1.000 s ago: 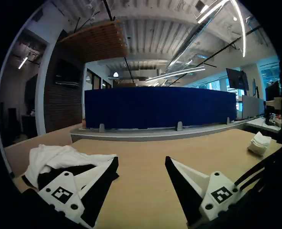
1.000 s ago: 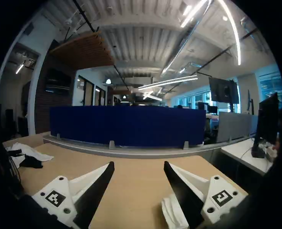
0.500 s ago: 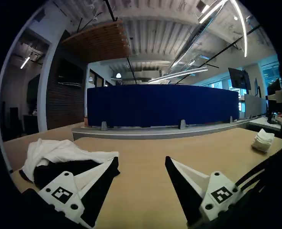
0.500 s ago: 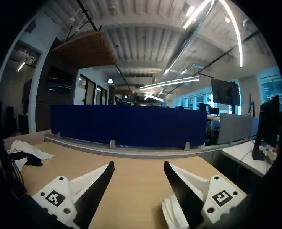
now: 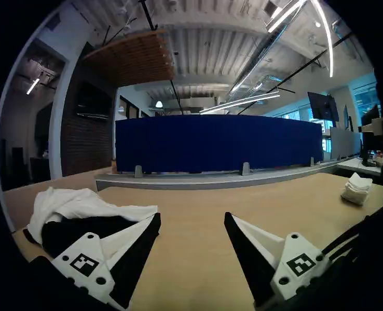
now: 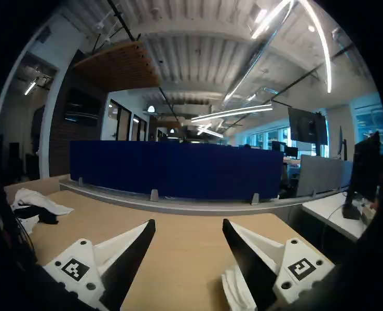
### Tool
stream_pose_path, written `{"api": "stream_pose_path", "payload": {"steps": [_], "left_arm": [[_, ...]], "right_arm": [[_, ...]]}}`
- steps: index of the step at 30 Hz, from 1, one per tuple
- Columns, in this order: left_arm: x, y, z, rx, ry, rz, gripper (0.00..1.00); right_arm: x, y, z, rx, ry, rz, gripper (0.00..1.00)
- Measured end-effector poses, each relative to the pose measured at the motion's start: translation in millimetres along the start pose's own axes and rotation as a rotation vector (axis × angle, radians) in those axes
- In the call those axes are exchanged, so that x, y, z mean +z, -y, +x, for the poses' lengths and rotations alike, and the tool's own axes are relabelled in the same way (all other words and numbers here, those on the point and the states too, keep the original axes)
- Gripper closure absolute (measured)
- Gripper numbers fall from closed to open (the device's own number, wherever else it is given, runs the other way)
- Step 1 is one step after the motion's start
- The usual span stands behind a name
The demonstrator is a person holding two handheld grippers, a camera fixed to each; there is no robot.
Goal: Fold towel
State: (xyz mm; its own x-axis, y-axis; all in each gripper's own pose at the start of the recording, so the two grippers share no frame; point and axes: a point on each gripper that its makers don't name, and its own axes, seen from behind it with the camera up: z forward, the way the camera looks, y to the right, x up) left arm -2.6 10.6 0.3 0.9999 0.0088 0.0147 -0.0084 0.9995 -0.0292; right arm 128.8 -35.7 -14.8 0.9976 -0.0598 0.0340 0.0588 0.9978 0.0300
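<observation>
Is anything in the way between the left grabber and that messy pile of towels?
No, nothing visible blocks it. The left gripper is open, and the messy pile of white and black cloth lies on the wooden table right next to one of its fingers, with no other thing between them.

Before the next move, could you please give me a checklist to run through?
1. The left gripper is open and empty: ok.
2. The right gripper is open and empty: ok.
3. The cloth pile lies close by the left gripper: ok.
4. One towel is separated out: not ok, white and black cloth lie bunched.
5. The table has bare space for folding: ok.
6. The folded stack is clear of the right gripper: cannot tell, it lies by one finger.
</observation>
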Motion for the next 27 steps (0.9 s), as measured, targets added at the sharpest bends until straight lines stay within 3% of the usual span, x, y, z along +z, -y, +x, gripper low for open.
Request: {"api": "stream_pose_path", "payload": {"steps": [18, 27], "left_arm": [[-5.5, 0.0, 2, -0.009, -0.015, -0.009, 0.09], [-5.7, -0.7, 2, -0.01, -0.016, -0.009, 0.09]], "right_arm": [[-8.2, -15, -1, 0.016, -0.046, -0.018, 0.0], [-9.1, -24, -31, 0.045, -0.067, -0.023, 0.0]]}}
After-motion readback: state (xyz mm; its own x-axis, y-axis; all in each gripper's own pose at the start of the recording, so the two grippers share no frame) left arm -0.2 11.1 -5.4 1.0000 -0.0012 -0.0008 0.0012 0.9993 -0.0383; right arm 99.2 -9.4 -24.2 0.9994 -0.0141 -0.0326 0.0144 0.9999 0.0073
